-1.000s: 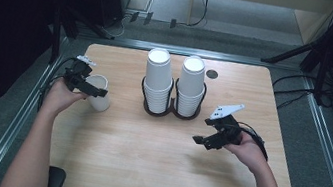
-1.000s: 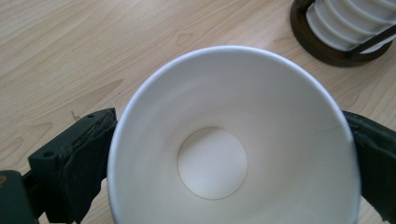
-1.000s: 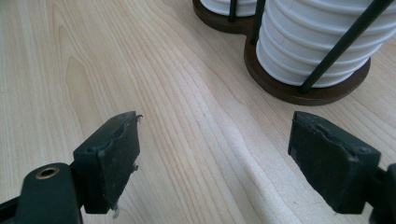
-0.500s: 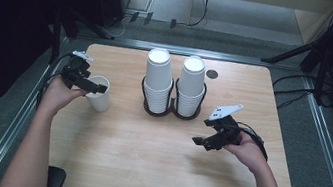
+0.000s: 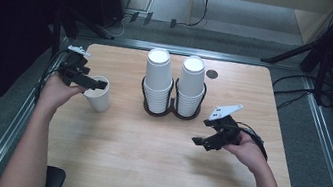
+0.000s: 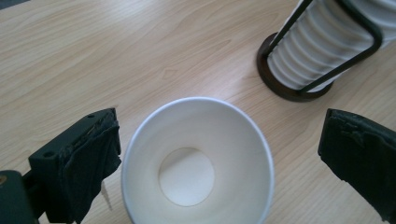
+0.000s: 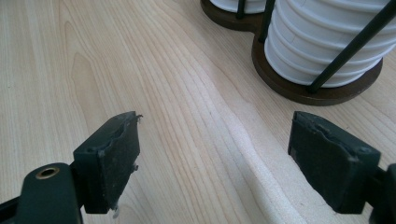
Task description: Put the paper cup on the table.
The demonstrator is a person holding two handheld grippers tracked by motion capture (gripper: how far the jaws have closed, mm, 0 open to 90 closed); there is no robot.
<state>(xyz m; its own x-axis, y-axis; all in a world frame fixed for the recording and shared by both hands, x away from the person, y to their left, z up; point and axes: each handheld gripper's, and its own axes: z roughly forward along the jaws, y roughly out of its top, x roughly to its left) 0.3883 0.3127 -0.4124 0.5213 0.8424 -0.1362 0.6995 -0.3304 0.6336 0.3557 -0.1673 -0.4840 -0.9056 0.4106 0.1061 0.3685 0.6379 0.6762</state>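
Observation:
A single white paper cup [image 5: 99, 97] stands upright on the left of the wooden table [image 5: 143, 165]. My left gripper [image 5: 91, 81] hovers at its rim with the jaws spread wide. In the left gripper view I look down into the empty cup [image 6: 196, 172], which sits between the jaws of the left gripper [image 6: 224, 126]; neither pad presses on it. My right gripper [image 5: 201, 132] is held open low over the table to the right of centre. In the right gripper view there is only bare wood between the jaws of the right gripper [image 7: 219, 126].
Two tall stacks of white cups [image 5: 156, 79] [image 5: 191, 82] stand in a black wire holder [image 5: 170, 112] at the middle back. The holder's base [image 7: 299, 93] is close ahead of the right gripper. A small dark round hole [image 5: 212, 74] marks the table's far side.
The left gripper has risen slightly over the cup, which stays where it stood. The right hand has not moved.

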